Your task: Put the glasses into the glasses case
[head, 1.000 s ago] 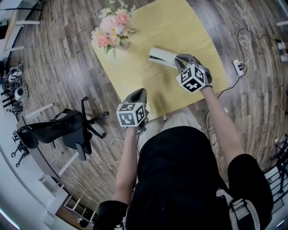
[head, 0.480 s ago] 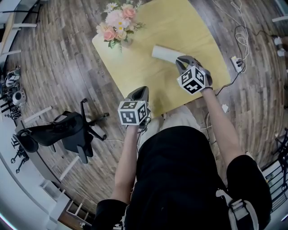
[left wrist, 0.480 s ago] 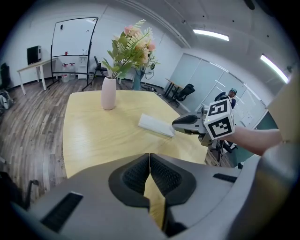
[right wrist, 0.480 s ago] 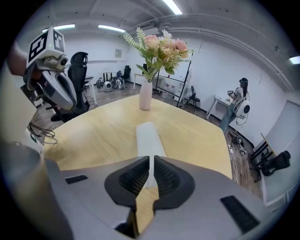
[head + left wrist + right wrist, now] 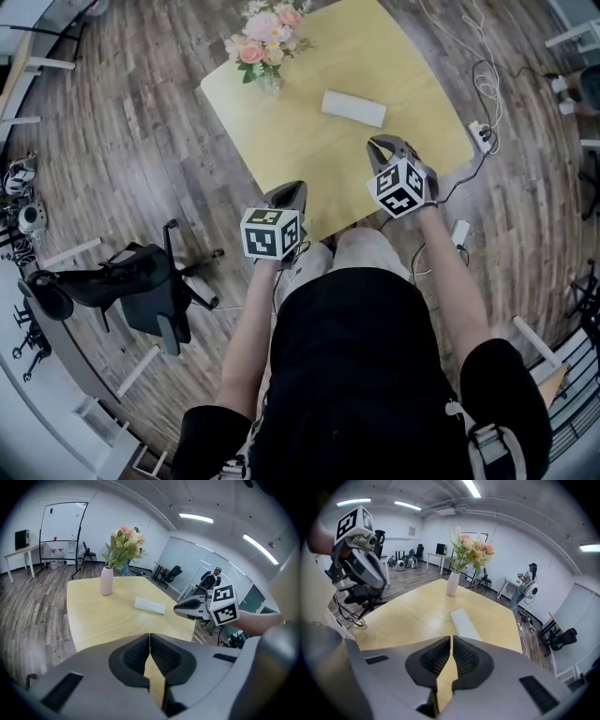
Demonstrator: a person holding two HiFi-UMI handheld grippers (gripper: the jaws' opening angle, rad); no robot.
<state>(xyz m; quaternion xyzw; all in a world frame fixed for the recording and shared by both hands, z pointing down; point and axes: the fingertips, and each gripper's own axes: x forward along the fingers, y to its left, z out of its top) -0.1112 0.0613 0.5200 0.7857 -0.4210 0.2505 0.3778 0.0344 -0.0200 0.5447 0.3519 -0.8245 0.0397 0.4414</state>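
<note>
The left gripper (image 5: 149,637) has its jaws together with nothing in them. In the head view the left gripper (image 5: 290,190) hangs over the near edge of the table (image 5: 281,150), pointing down and forward. The right gripper (image 5: 452,640) is closing, its pads all but touching, with only bare table showing past them. Seen from above, the right gripper (image 5: 382,143) is also over the table's near side, a little further in than the left, and the two are well apart.

The case (image 5: 353,108) lies flat on the table ahead of both grippers, touched by neither. It is nearer the right one, just beyond it and slightly to its left. From the left gripper view the case (image 5: 149,605) sits up and to the right, with the right gripper (image 5: 182,607) beside it in the frame. In the right gripper view the case (image 5: 465,623) lies straight ahead, end on. It is white and looks shut, though whether the glasses are inside cannot be told.

Further off, a vase (image 5: 269,82) of flowers stands at the table's far left corner. A chair (image 5: 122,281) stands on the wood floor to the left.
</note>
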